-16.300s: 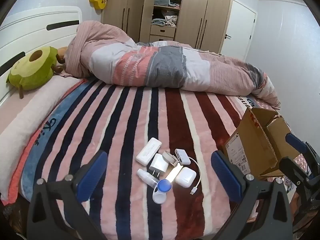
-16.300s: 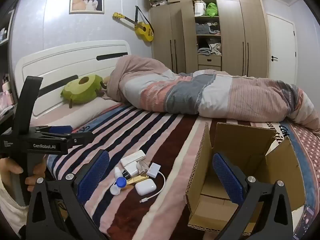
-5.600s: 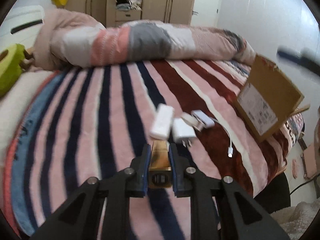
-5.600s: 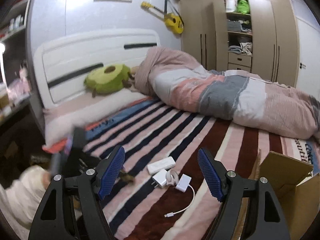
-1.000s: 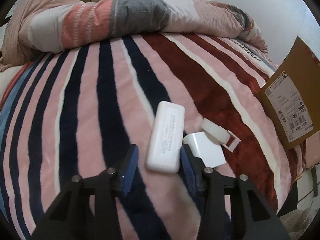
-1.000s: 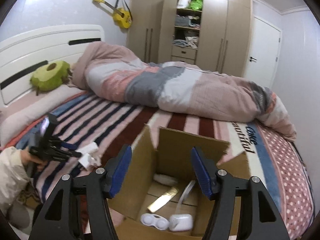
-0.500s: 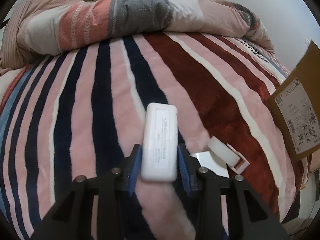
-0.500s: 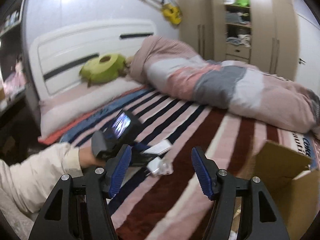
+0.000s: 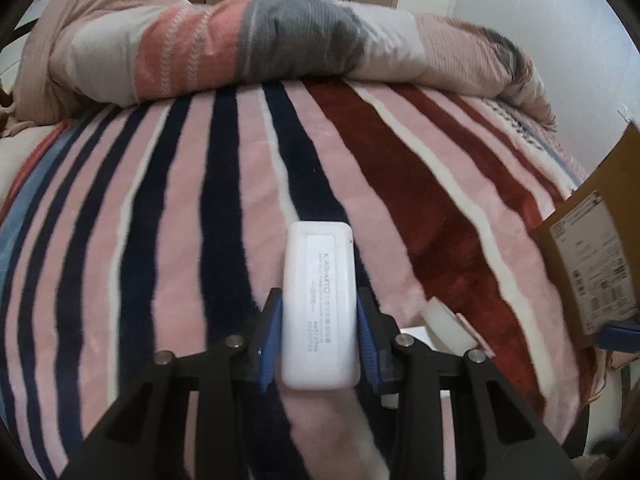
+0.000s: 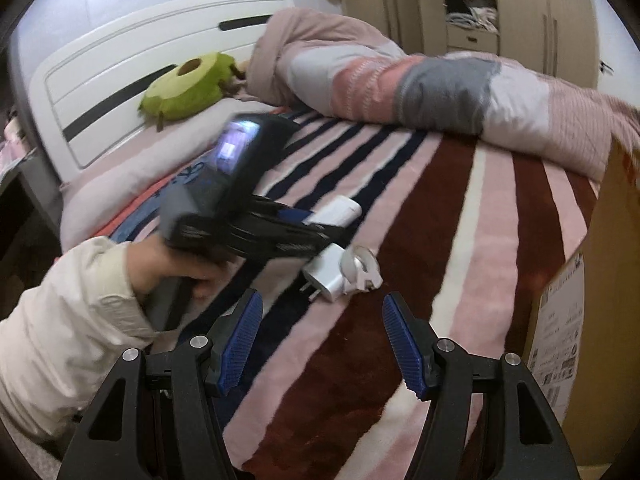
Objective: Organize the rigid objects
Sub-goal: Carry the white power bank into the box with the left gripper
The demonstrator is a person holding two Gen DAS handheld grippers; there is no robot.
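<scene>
My left gripper [image 9: 318, 320] is shut on a white power bank [image 9: 318, 300], with the blue pads pressed to both of its long sides just above the striped blanket. The right wrist view shows the same power bank [image 10: 340, 208] sticking out of the left gripper [image 10: 316, 226], which a hand [image 10: 188, 268] holds. A white charger plug [image 10: 326, 276] and a small white clip-like piece [image 10: 362, 266] lie on the blanket beside it. My right gripper [image 10: 322, 304] hovers open just short of these two, nothing between its fingers.
An open cardboard box [image 10: 592, 280] stands at the bed's right edge, its labelled side [image 9: 592, 260] facing the items. A rolled duvet [image 9: 280, 40] lies across the far side of the bed. A green avocado plush [image 10: 184, 88] rests by the white headboard.
The left jaws closed onto the power bank, which now sits straight between the pads. The right gripper swung away from above the box, leftward and down toward the charger plug.
</scene>
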